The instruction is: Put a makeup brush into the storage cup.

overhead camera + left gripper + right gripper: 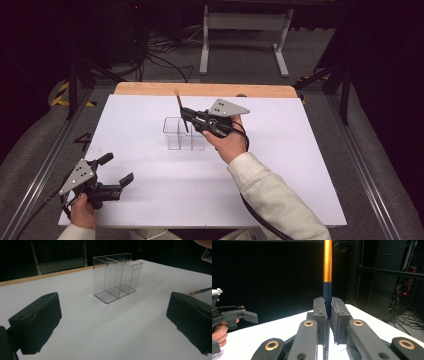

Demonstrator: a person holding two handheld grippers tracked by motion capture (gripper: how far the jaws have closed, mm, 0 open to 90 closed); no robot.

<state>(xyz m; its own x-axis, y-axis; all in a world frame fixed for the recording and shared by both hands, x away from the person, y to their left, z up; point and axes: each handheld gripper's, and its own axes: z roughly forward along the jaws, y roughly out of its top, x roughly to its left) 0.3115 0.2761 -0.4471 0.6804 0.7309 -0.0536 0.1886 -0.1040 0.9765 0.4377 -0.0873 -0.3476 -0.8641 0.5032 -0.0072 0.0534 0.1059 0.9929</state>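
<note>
Black right tool (186, 118) clamped on brush (179, 104) above clear organiser (183, 134), left tool (117, 171) wide open, holding nothing.

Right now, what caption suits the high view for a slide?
Right gripper holds a brush over a clear organizer; left gripper waits open.

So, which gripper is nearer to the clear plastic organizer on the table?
The right. The right gripper hangs just above the clear organizer, shut on a brush. The left gripper, jaws open, rests near the table's front left, well apart from it.
</note>
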